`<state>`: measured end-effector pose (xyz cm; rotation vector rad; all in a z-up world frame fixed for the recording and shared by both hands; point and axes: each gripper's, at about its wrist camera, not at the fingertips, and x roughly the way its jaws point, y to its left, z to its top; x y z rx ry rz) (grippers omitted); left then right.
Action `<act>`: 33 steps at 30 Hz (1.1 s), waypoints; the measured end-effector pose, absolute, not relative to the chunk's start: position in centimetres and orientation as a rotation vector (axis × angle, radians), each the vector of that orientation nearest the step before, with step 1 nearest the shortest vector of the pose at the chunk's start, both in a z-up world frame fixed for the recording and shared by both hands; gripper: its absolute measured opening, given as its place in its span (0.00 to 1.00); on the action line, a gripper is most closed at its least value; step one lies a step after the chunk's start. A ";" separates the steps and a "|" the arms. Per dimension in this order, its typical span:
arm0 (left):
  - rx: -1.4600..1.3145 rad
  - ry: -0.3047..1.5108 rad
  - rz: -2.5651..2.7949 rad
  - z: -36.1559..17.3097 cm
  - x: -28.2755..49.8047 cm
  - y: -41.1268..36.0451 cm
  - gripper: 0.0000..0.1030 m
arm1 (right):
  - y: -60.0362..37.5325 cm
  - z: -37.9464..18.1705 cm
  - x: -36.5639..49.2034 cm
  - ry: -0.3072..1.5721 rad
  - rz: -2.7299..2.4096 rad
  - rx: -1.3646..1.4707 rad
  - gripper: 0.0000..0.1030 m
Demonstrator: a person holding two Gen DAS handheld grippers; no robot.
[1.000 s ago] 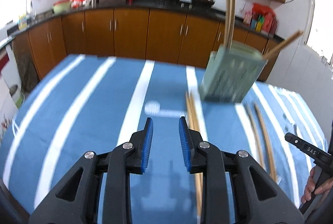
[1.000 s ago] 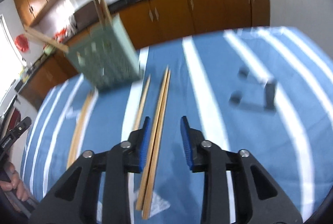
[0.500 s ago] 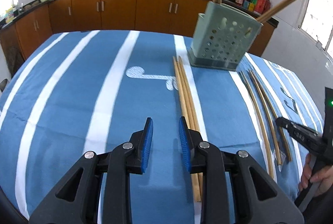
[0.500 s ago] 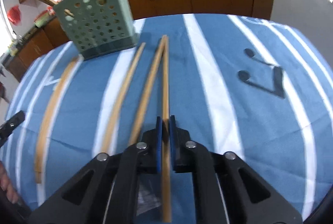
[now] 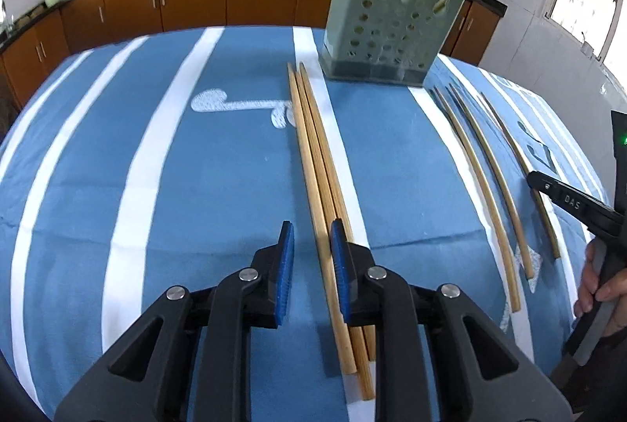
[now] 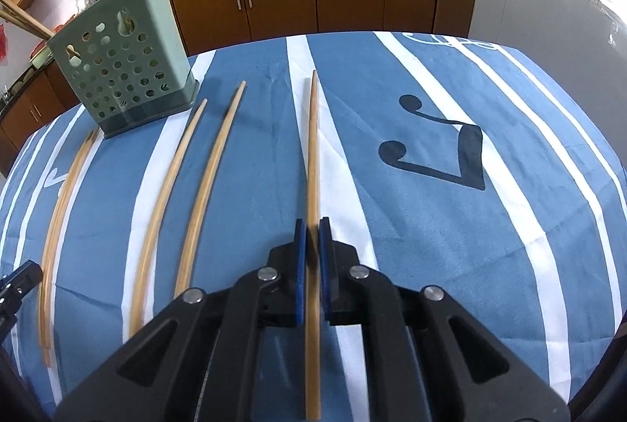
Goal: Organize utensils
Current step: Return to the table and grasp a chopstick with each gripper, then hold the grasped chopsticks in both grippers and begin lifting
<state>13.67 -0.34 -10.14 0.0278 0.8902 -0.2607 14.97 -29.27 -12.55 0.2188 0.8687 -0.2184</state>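
A pale green perforated utensil holder (image 5: 394, 24) stands at the far side of the blue striped tablecloth, with chopsticks sticking out of it; it also shows in the right wrist view (image 6: 125, 63). My left gripper (image 5: 312, 251) is open, its jaws straddling the near part of three wooden chopsticks (image 5: 317, 163) lying side by side. My right gripper (image 6: 312, 232) is shut on one wooden chopstick (image 6: 312, 147), which points away over the cloth. Two more chopsticks (image 6: 196, 183) lie to its left.
Further chopsticks (image 5: 482, 179) lie on the right part of the cloth in the left wrist view, near the right gripper's black body (image 5: 572, 204) and hand. Brown kitchen cabinets (image 6: 313, 2) run behind the table. The table edge is near the holder.
My left gripper has moved forward and right, so its open jaws now straddle the three chopsticks. My right gripper closed on one chopstick, which now sits apart from the other two.
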 end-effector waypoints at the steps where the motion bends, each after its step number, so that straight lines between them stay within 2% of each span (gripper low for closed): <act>1: 0.035 0.892 -0.245 -10.2 13.9 -0.3 0.20 | -29.2 -12.5 14.9 0.869 -0.217 0.214 0.08; 12: 0.098 0.878 -0.183 -10.4 15.0 -1.2 0.18 | -29.1 -12.4 14.4 0.868 -0.165 0.228 0.12; 16: 0.110 0.866 -0.155 -10.5 15.4 -1.1 0.08 | -28.5 -12.4 14.2 0.861 -0.159 0.187 0.12; 21: 0.006 0.881 -0.090 -10.1 17.1 1.5 0.08 | -29.0 -12.5 14.7 0.855 -0.163 0.178 0.08; 33: -0.066 0.867 -0.124 -10.3 17.5 3.1 0.08 | -29.6 -12.4 15.2 0.853 -0.133 0.160 0.08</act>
